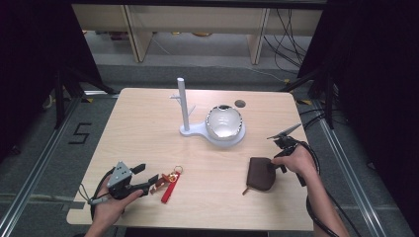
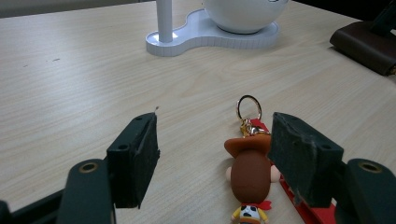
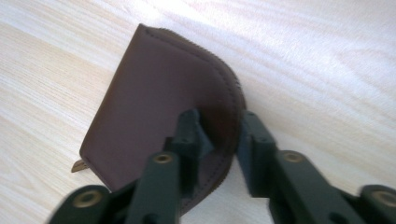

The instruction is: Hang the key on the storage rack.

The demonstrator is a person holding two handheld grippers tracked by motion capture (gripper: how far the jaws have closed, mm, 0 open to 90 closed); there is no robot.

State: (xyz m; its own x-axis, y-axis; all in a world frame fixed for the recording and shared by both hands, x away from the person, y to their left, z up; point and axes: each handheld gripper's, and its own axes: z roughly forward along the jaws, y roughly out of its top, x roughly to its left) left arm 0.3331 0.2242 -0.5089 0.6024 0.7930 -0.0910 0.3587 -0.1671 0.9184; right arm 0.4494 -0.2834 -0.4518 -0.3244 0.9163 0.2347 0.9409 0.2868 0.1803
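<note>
Now pinching, at the near right of the pale wooden table [image 1: 148,123], the curved zipped edge of a flat brown leather pouch [image 1: 262,174] between the pads of the right gripper [image 1: 273,167], jaws drawn close with the seam caught between them, pouch lying flat on the tabletop and its straight side turned away toward the table's middle; in the right gripper view, clamping that rounded rim [image 3: 224,116] with a small brass zip pull [image 3: 79,165] poking out at the far corner. Waiting at the near left, the left gripper [image 1: 153,178] standing wide open and gripping nothing, straddling the head of a small cowboy-figure keychain with a brown hat, gold ring and red strap [image 2: 250,163], one pad almost against the hat brim, the other well clear. Lying with its long axis running away from that gripper, ring end farthest, so probably calling for a straight closing squeeze rather than any turn of the wrist. Standing farther back, near the table's centre, a white plastic stand with an upright post [image 1: 184,103] and a shiny rounded bowl [image 1: 225,122] on its base, well apart from both hands.
</note>
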